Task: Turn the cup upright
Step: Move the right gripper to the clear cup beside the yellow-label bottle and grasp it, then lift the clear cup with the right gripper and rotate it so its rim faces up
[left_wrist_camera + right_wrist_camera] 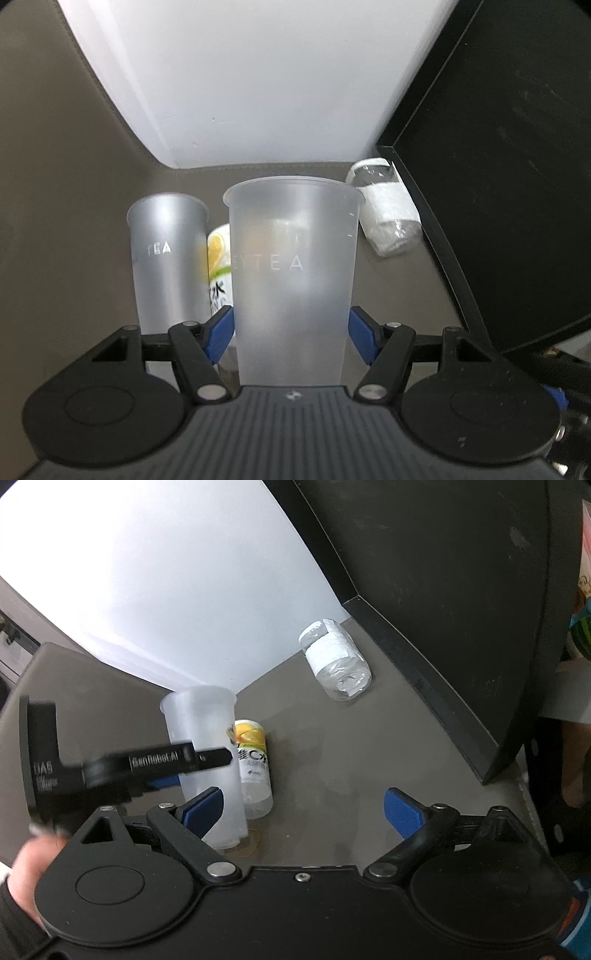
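Note:
A frosted plastic cup (293,280) marked TEA stands upright, rim up, between the blue pads of my left gripper (291,328), which is shut on its lower body. A second frosted cup (168,258) stands upright just behind it to the left. In the right wrist view a frosted cup (207,760) stands on the table with the left gripper's body (110,771) across it. My right gripper (304,808) is open and empty, to the right of the cups.
A can with a lemon label (253,768) stands beside the cups; it also shows in the left wrist view (219,266). A clear bottle with a white label (334,661) lies on its side near a black panel (461,609). A white wall is behind.

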